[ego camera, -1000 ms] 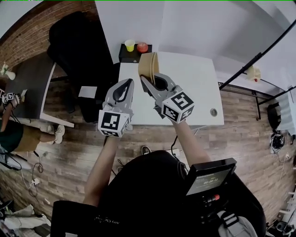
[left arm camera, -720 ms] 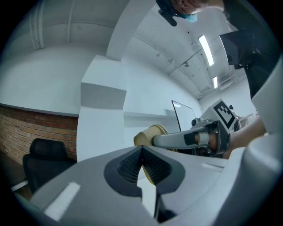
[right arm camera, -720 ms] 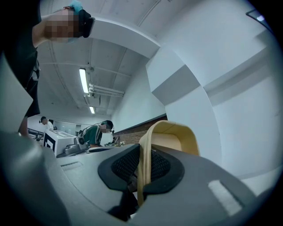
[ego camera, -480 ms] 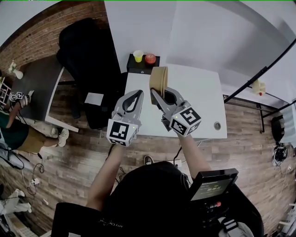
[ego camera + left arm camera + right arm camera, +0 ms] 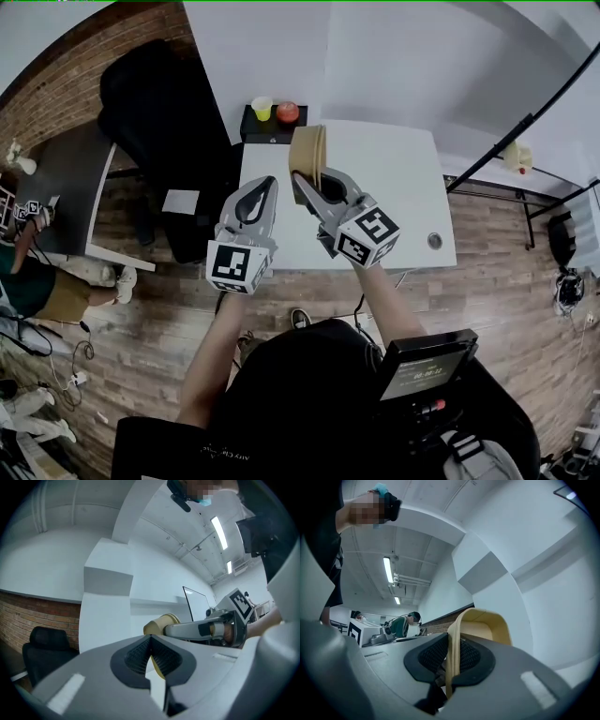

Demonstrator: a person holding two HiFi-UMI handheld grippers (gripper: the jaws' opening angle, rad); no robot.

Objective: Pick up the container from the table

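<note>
Right gripper (image 5: pixel 302 179) clamps container (image 5: pixel 307 150) over table (image 5: pixel 403 187); yellow cup (image 5: pixel 262 107) behind.

Black chair (image 5: pixel 159 117), yellow cup (image 5: pixel 262 107), perhaps a red apple (image 5: pixel 288 112)

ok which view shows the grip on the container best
Right gripper view: the tan container's wall is pinched between the right gripper's pads. Head view shows it from above, partly behind that gripper; left gripper view shows only its outside.
</note>
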